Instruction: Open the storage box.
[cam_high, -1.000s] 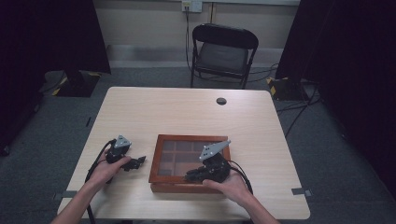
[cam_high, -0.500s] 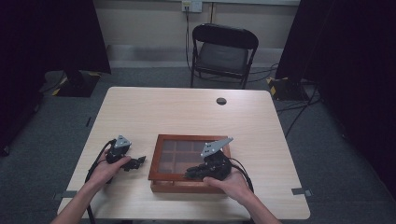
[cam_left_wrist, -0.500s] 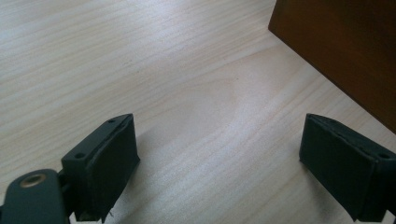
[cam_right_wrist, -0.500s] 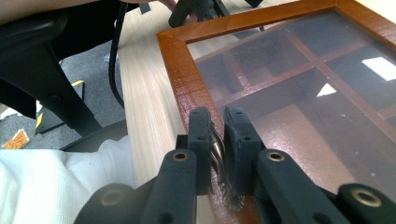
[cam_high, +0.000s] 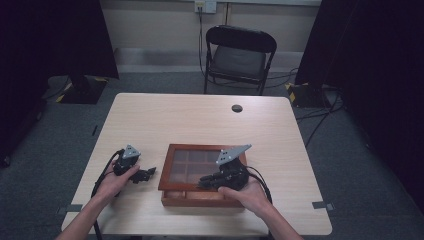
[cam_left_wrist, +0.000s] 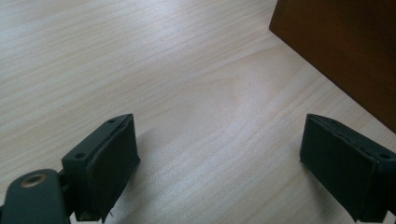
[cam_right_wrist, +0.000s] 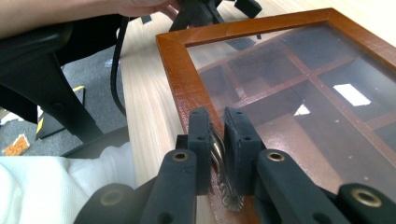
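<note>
A brown wooden box (cam_high: 167, 172) with a glass lid over several compartments lies on the table's near half. My right gripper (cam_high: 206, 181) rests on its front edge. In the right gripper view this gripper (cam_right_wrist: 217, 140) is shut on a small ribbed metal clasp (cam_right_wrist: 230, 198) at the lid's wooden frame (cam_right_wrist: 177, 70). The glass (cam_right_wrist: 299, 93) shows dark dividers beneath. My left gripper (cam_high: 148, 173) lies on the table just left of the box. Its jaws (cam_left_wrist: 219, 158) stand open over bare wood, with the box's side (cam_left_wrist: 345, 46) ahead to the right.
A small black round disc (cam_high: 237, 108) sits near the table's far edge. A black folding chair (cam_high: 238, 56) stands beyond the table. Cables trail from both grippers toward the near edge. Bare tabletop (cam_high: 175, 120) stretches behind the box.
The right gripper has risen very slightly at the box's front edge. The left gripper has stayed where it was.
</note>
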